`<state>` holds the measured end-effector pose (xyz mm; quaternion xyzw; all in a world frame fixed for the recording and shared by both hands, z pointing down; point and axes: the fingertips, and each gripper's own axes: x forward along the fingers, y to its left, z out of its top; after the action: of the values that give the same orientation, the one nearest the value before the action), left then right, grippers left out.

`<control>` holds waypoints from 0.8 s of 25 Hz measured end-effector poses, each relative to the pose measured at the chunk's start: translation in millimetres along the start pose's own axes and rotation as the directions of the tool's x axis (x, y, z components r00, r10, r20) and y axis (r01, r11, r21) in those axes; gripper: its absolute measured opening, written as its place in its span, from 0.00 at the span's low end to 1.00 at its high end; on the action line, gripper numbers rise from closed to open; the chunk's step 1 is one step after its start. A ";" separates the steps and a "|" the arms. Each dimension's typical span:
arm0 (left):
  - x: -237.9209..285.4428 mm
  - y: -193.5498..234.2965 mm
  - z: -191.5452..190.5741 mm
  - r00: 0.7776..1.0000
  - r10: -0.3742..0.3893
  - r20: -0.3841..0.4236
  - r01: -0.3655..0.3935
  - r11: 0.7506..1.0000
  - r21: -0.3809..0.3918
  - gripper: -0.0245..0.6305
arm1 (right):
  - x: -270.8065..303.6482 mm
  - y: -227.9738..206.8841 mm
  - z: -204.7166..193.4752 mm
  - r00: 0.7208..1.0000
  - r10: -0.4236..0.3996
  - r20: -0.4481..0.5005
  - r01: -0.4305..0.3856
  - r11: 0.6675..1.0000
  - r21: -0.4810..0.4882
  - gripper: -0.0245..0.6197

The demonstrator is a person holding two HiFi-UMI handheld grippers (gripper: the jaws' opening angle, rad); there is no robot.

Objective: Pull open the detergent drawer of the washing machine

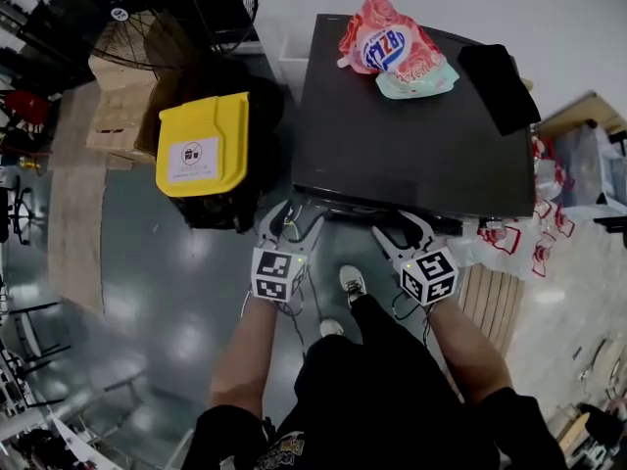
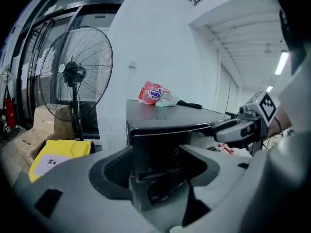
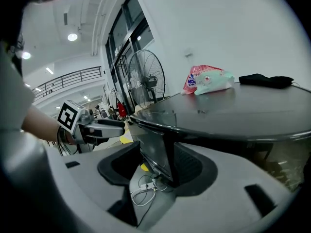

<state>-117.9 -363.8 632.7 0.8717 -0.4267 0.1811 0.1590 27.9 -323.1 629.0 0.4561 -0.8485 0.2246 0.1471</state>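
Note:
The dark washing machine [image 1: 411, 135] stands in front of me, seen from above in the head view. My left gripper [image 1: 291, 225] is at its front left corner and my right gripper [image 1: 405, 233] at its front middle. In the left gripper view the dark drawer front [image 2: 160, 149] fills the space between the spread jaws of the left gripper [image 2: 158, 166]; I cannot tell whether they touch it. The right gripper [image 3: 155, 166] is open astride the front panel edge [image 3: 155, 149]. Each gripper shows in the other's view: the right gripper [image 2: 238, 129] and the left gripper [image 3: 104, 127].
A red detergent pouch [image 1: 392, 47] and a black cloth [image 1: 500, 86] lie on the machine's top. A yellow-lidded bin [image 1: 204, 145], cardboard boxes [image 1: 118, 106] and a standing fan [image 1: 147, 8] stand to the left. A white cable [image 3: 143, 191] lies on the floor below.

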 end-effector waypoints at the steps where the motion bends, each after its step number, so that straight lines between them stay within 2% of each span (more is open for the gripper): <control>1: 3.6 1.8 -0.8 1.000 0.000 -0.004 0.000 1.000 -0.001 0.44 | 3.2 -0.8 -2.4 1.000 0.005 -0.008 -0.005 1.000 0.001 0.39; 9: 24.8 10.8 -8.3 0.999 -0.021 -0.035 0.021 1.000 0.020 0.44 | 20.8 1.6 -18.5 0.998 0.032 -0.050 -0.032 0.999 0.002 0.38; 16: 29.2 9.9 -6.8 0.996 -0.075 -0.042 0.075 0.997 -0.003 0.45 | 22.6 -2.3 -20.1 0.999 0.009 -0.044 -0.008 1.000 0.015 0.34; 20: 29.6 10.8 -8.1 0.996 -0.075 -0.054 0.075 0.997 0.001 0.45 | 23.6 -4.1 -20.3 0.999 -0.021 -0.042 0.022 1.000 0.020 0.32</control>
<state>-111.1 -387.0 654.6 0.8820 -0.3890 0.1993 0.1759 19.5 -331.3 658.1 0.4620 -0.8379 0.2410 0.1626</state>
